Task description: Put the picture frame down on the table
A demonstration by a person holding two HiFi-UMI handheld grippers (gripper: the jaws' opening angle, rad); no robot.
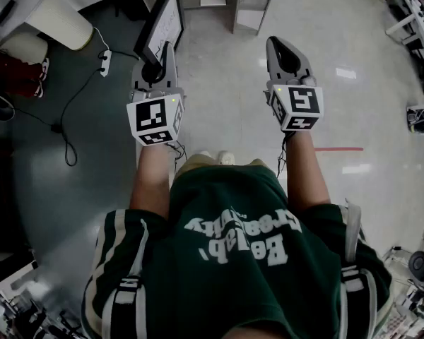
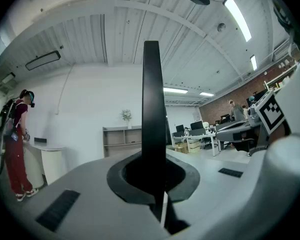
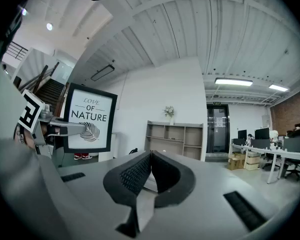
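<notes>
The picture frame (image 1: 162, 21) is black-edged with a white print; it stands upright in the air, above the floor. My left gripper (image 1: 167, 51) is shut on its lower edge. The left gripper view looks at the frame (image 2: 152, 109) edge-on, as a dark vertical bar rising from between the closed jaws of the left gripper (image 2: 154, 178). My right gripper (image 1: 275, 42) is held level beside it, apart from the frame, shut with nothing between its pads. From the right gripper (image 3: 150, 170) the print on the frame (image 3: 90, 117) faces the camera, at the left.
I stand on a shiny floor with a power strip and cables (image 1: 69, 115) to the left. A white round table (image 1: 56, 13) is at the far left, a shelf unit (image 1: 254, 2) ahead. A person in red (image 2: 15, 144) stands by a counter; office desks (image 2: 215, 134) lie to the right.
</notes>
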